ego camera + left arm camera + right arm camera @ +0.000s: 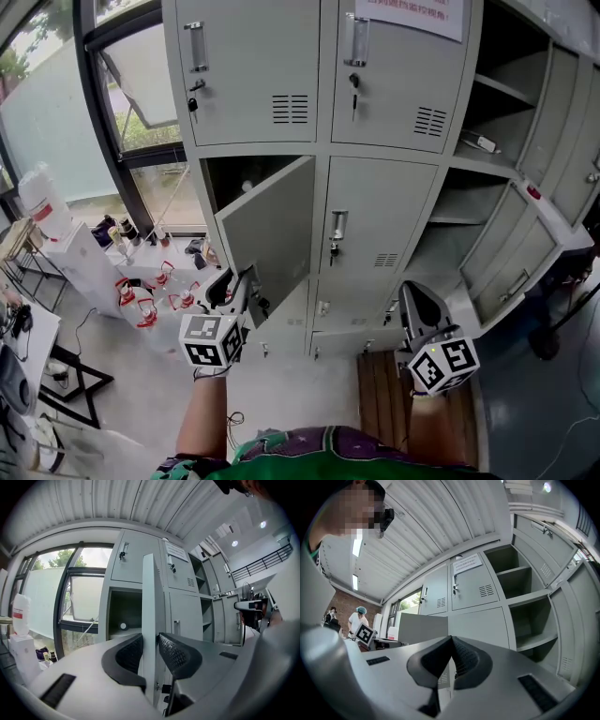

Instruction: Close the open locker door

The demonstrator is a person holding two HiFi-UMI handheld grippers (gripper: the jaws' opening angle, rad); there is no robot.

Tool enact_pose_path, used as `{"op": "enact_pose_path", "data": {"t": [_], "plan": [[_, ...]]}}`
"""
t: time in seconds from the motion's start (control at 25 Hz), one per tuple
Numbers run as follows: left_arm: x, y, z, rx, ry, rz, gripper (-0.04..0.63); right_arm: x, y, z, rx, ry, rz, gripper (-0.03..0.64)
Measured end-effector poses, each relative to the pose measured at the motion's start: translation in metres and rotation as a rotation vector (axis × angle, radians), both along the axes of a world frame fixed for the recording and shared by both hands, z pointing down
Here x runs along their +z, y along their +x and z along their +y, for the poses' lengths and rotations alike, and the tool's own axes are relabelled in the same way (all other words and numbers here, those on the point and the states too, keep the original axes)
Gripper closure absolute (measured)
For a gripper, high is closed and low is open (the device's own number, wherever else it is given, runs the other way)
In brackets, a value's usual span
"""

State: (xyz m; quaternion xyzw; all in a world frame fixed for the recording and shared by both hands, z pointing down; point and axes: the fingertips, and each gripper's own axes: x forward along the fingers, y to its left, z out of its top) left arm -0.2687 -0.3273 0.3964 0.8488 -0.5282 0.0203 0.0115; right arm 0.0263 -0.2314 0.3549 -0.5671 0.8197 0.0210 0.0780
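The open locker door (267, 234) is grey and hangs swung out to the left of its dark compartment (246, 178) in the middle row. My left gripper (239, 281) is at the door's lower free edge. In the left gripper view the door's thin edge (149, 597) stands between the two pads of the left gripper (150, 641), with a thin gap at the right pad. My right gripper (412, 300) hovers lower right in front of the closed lockers. Its jaws (451, 641) are shut on nothing.
Several doorless or open lockers (497, 122) line the right side. A window (141, 94) is on the left, with a white jug (42, 202) and small bottles (141, 300) on furniture below it. A wooden pallet (380, 384) lies on the floor before the lockers.
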Motion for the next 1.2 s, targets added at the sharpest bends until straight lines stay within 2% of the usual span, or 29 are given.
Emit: {"op": "enact_pose_path", "data": {"t": [0.28,0.6,0.96,1.2], "plan": [[-0.001,-0.019,-0.022,-0.017,-0.014,0.01,0.463,-0.007,-0.011,-0.014,0.01,-0.002,0.025,0.611],[0.0,-0.049,-0.048,-0.108,-0.026,0.04,0.462,-0.005,-0.033,-0.034,-0.019,-0.048,0.064,0.611],[-0.003,-0.057,-0.086,-0.224,-0.044,0.034,0.466,-0.017,-0.016,-0.078,-0.071,-0.012,0.026,0.611],[-0.003,-0.064,-0.117,-0.27,-0.052,0.052,0.469,-0.021,-0.002,-0.105,-0.084,0.008,0.022,0.611]]}}
